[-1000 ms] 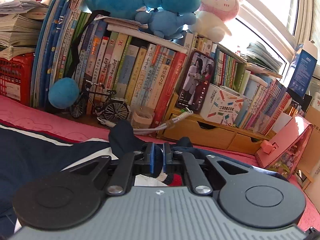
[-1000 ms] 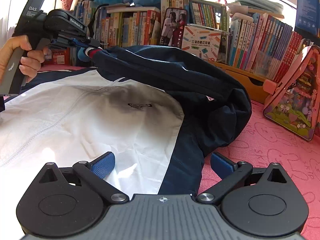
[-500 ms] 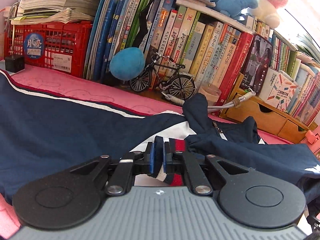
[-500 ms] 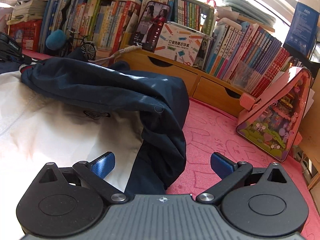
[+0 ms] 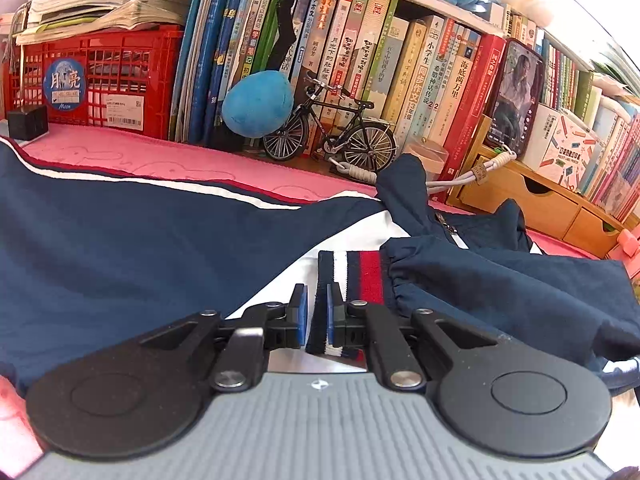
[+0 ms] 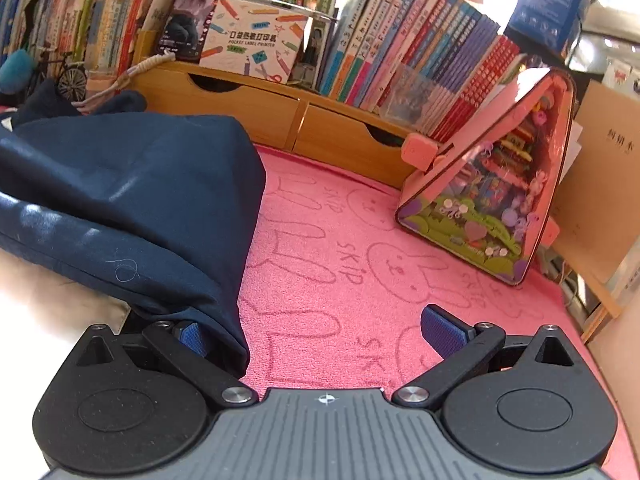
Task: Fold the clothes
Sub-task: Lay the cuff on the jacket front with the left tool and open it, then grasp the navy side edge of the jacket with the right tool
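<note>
A navy and white jacket (image 5: 120, 260) lies spread on the pink mat (image 6: 340, 260). Its navy sleeve (image 5: 500, 292) is folded across the white front, ending in a striped navy, white and red cuff (image 5: 360, 272). My left gripper (image 5: 316, 312) is shut on the cuff's navy edge, low over the jacket. In the right wrist view the sleeve's fold (image 6: 140, 200) bulges at the left. My right gripper (image 6: 316, 332) stands open over the mat, its left finger partly hidden by the navy cloth, nothing between the pads.
Rows of books line the back. A red crate (image 5: 100, 80), a blue plush ball (image 5: 256, 104) and a model bicycle (image 5: 332, 132) stand behind the jacket. Wooden drawers (image 6: 280, 112) and a pink triangular toy house (image 6: 488, 192) border the mat on the right.
My left gripper sank toward the jacket with the cuff still in it, laying the sleeve across the front. My right gripper swung right, from over the white front to the pink mat.
</note>
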